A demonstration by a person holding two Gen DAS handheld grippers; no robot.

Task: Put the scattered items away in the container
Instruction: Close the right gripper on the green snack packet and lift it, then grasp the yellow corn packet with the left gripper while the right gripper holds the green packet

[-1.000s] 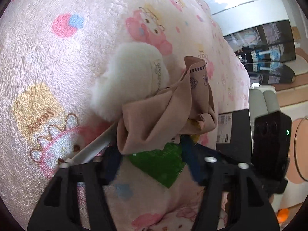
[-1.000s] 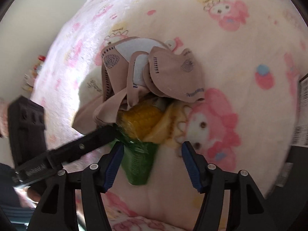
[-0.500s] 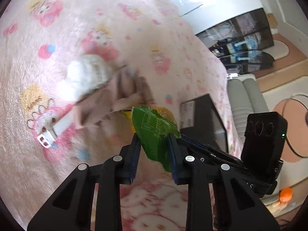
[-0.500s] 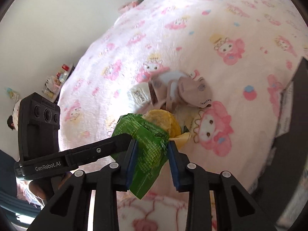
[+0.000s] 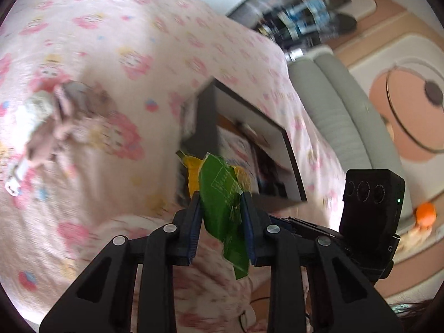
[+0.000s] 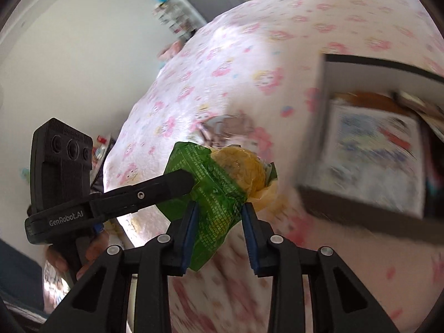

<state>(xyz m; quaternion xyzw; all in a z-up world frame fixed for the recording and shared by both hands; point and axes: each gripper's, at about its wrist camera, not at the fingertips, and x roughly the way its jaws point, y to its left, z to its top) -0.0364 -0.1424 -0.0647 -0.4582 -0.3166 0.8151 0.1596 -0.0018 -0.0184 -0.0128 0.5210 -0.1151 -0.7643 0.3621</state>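
Observation:
A green and yellow snack packet [image 5: 219, 194] hangs in the air over the pink bed. My left gripper [image 5: 220, 202] is shut on its green end. In the right wrist view the same packet [image 6: 213, 191] sits between the pads of my right gripper [image 6: 219, 211], which is shut on it too, and a left finger [image 6: 172, 184] presses it from the left. The container, a black box [image 5: 291, 152] with white inner walls, lies just beyond the packet, and to the right [image 6: 369, 65] in the right wrist view. Several items lie inside it.
A heap of beige cloth [image 5: 55, 122] and a white fluffy thing [image 5: 37, 105] stay on the cartoon-print blanket [image 5: 111, 27]. A grey sofa [image 5: 341, 111] and an orange ball [image 5: 426, 213] sit beyond the bed. A hand [image 6: 88, 252] holds the left gripper.
Both grippers closed on the packet and lifted it off the blanket, away from the beige cloth, toward the black box. The box has come into fuller view.

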